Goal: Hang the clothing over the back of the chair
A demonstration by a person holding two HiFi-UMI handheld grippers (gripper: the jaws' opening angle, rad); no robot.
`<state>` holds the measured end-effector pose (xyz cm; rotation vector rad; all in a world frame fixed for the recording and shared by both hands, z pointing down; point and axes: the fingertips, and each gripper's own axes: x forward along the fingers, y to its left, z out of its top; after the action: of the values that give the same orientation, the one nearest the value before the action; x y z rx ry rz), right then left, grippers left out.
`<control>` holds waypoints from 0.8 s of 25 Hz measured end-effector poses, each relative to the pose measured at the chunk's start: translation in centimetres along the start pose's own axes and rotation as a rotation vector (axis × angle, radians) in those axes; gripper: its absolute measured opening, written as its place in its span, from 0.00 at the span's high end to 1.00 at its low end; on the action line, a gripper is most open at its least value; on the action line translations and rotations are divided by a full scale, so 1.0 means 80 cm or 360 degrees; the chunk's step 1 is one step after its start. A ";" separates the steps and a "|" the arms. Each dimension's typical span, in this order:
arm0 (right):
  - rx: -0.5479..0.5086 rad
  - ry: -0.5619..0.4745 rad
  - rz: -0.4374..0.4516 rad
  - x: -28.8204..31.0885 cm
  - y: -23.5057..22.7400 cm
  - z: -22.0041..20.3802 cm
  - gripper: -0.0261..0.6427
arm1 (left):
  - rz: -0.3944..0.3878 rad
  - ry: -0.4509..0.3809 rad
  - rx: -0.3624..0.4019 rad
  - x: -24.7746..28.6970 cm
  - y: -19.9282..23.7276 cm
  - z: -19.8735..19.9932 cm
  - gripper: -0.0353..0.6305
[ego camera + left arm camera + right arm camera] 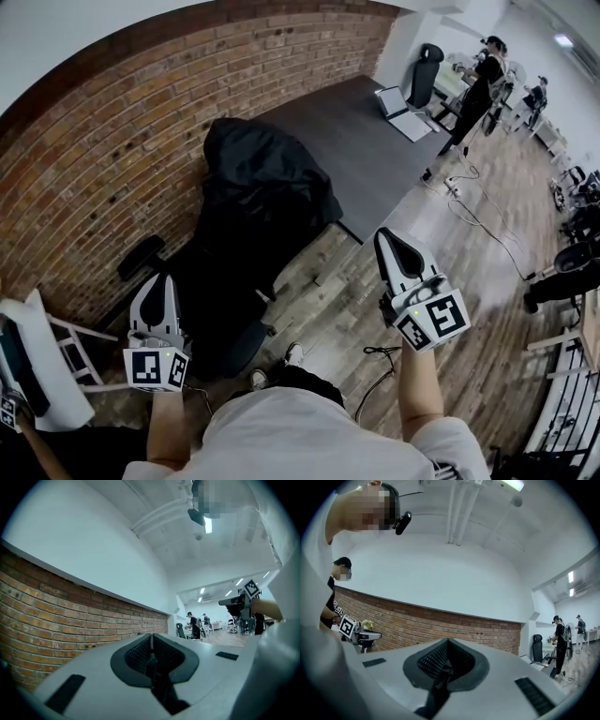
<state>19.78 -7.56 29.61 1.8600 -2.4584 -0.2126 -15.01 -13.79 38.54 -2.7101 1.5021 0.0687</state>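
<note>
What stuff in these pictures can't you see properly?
- Head view: the back of the chair is hidden under the black clothing.
- Head view: the white object is cut off by the left edge.
- Head view: the far people are too small to make out.
- Both gripper views: the black clothing is out of frame.

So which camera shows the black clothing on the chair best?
The head view: the black fabric garment shows whole, draped over the back of the black office chair. The left gripper view and right gripper view face red brick wall and white ceiling, showing none of it.
</note>
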 end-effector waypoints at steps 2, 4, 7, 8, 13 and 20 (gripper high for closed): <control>-0.0033 -0.0018 -0.0019 -0.007 0.002 0.007 0.93 | 0.0004 -0.0006 0.0005 -0.002 0.002 0.003 0.89; -0.0087 -0.0030 -0.0036 -0.014 0.005 0.014 0.93 | 0.0015 -0.0015 0.0009 -0.003 0.005 0.006 0.89; -0.0151 -0.0047 -0.0049 -0.021 0.009 0.024 0.93 | 0.0037 -0.0028 0.0012 -0.005 0.009 0.011 0.89; -0.0159 -0.0054 -0.0052 -0.024 0.009 0.026 0.93 | 0.0042 -0.0032 0.0012 -0.006 0.010 0.012 0.89; -0.0140 -0.0106 -0.0086 -0.040 0.007 0.035 0.93 | 0.0064 -0.0030 0.0024 -0.012 0.010 0.016 0.89; -0.0206 -0.0047 -0.0174 -0.058 0.009 0.018 0.93 | 0.0081 -0.0028 -0.0004 -0.018 0.010 0.015 0.89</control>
<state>20.21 -2.78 28.51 1.9512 -2.3017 -0.3965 -16.46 -12.93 37.38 -2.6659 1.5674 0.0961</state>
